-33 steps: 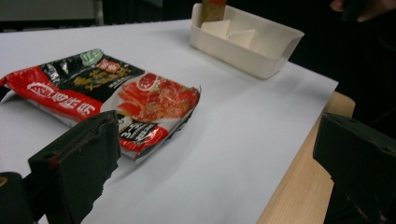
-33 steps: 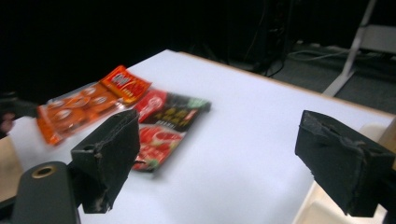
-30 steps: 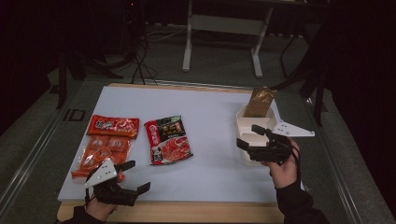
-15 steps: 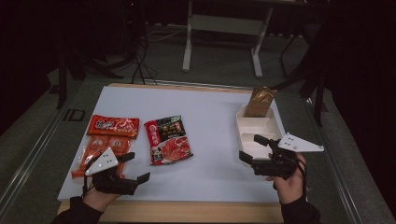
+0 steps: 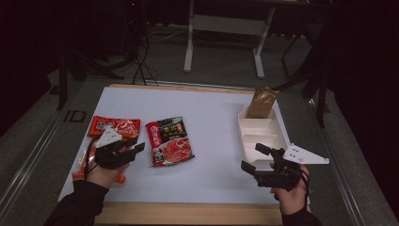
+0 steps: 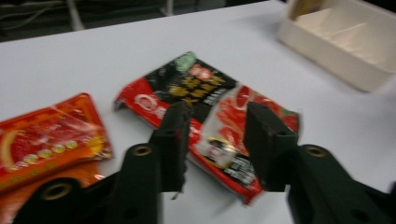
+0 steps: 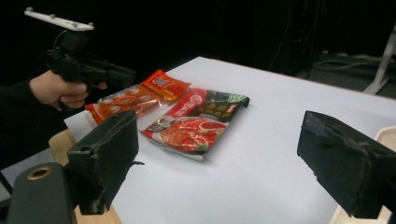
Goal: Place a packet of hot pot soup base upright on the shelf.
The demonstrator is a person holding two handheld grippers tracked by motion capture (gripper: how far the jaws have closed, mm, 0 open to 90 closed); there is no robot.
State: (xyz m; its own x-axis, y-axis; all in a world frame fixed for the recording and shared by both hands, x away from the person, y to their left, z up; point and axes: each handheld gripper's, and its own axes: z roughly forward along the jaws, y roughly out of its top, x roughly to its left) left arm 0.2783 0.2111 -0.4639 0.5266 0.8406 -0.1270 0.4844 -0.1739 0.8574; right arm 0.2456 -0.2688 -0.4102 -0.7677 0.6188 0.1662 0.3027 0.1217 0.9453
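Print is seen on the red-and-black sauce packet (image 6: 205, 116), but no character on it can be made out; a round white logo on its red corner and a green mark at its top edge are noted, both illegible. Yellow markings on the red packet (image 5: 115, 126) and the orange packets (image 7: 122, 101) are too small and blurred to be read. No legible text, number or brand is found.
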